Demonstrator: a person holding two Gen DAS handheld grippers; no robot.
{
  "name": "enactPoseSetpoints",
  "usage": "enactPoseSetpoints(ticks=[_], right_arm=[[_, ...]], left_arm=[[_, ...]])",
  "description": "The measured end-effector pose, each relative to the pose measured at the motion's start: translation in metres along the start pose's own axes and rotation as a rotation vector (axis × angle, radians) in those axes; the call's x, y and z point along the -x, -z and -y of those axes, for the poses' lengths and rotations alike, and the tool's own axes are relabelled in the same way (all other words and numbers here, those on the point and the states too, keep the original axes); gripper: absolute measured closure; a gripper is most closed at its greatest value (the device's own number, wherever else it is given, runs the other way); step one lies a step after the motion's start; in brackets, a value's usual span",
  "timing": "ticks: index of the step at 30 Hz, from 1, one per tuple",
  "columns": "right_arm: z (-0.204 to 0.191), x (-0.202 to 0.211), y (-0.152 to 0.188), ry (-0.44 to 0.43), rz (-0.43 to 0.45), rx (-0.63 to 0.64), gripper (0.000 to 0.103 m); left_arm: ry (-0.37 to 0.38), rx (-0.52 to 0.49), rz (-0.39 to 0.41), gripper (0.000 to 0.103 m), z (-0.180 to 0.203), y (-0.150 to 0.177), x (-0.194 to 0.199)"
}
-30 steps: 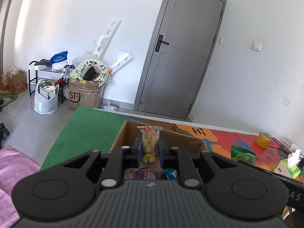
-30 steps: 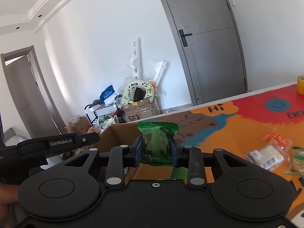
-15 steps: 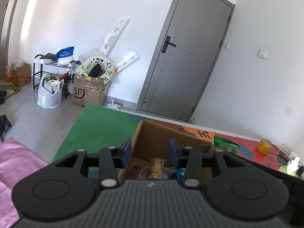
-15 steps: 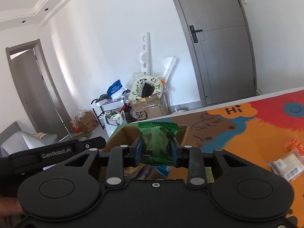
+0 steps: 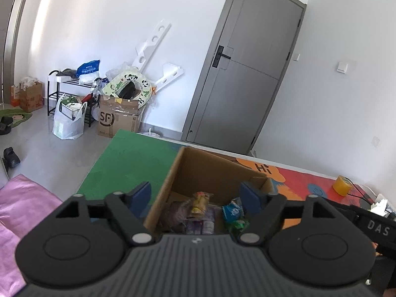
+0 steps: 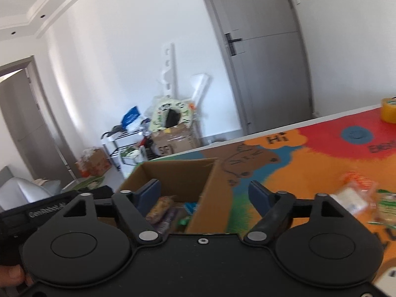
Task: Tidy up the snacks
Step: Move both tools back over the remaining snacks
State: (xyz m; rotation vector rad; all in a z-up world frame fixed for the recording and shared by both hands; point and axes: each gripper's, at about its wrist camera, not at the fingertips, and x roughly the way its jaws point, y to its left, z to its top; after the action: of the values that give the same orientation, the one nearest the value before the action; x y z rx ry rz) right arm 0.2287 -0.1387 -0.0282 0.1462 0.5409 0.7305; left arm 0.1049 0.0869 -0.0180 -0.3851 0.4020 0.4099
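Observation:
An open cardboard box stands on the colourful mat and holds several snack packets, among them a yellow one and a blue one. My left gripper is open and empty just above the box. In the right wrist view the box lies left of centre, with a yellow packet inside. My right gripper is open and empty over the box's right wall. Loose snack packets lie on the mat at the right.
A yellow tape roll sits at the mat's far right, also in the right wrist view. A green mat section lies left of the box. Beyond the table edge are floor clutter, an SF carton and a grey door.
My left gripper opened and dropped the yellow packet into the box. My right gripper then opened and let go of the green packet; it now swings right, blurring the view.

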Motion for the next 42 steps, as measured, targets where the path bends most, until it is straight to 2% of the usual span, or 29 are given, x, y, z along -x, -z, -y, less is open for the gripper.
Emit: enactPoseSetpoints(ticks=[4, 8, 12, 13, 19, 24, 32, 42], right_arm=[[0.015, 0.017, 0.007, 0.035, -0.003, -0.001, 0.018], [0.031, 0.034, 0.011, 0.063, 0.012, -0.024, 0.017], [0.044, 0.052, 0.015, 0.072, 0.044, -0.043, 0.001], [0.047, 0.055, 0.016, 0.078, 0.051, -0.046, 0.0], [0.061, 0.076, 0.023, 0.1, 0.086, -0.04, 0.0], [0.078, 0.089, 0.029, 0.191, 0.107, -0.055, 0.0], [0.114, 0.112, 0.039, 0.215, 0.136, -0.109, 0.0], [0.154, 0.127, 0.053, 0.246, 0.131, -0.154, 0.0]], left_arm=[[0.011, -0.008, -0.011, 0.016, 0.009, 0.006, 0.005], [0.027, -0.021, -0.008, 0.016, 0.02, 0.01, 0.012], [0.037, -0.035, 0.015, 0.01, 0.034, 0.015, 0.02], [0.04, -0.036, 0.017, 0.009, 0.037, 0.017, 0.022], [0.07, -0.06, 0.014, 0.008, 0.055, 0.024, 0.032], [0.097, -0.084, 0.013, 0.008, 0.068, 0.033, 0.036], [0.154, -0.135, -0.018, 0.008, 0.103, 0.047, 0.038], [0.251, -0.189, -0.049, 0.008, 0.143, 0.07, 0.034]])
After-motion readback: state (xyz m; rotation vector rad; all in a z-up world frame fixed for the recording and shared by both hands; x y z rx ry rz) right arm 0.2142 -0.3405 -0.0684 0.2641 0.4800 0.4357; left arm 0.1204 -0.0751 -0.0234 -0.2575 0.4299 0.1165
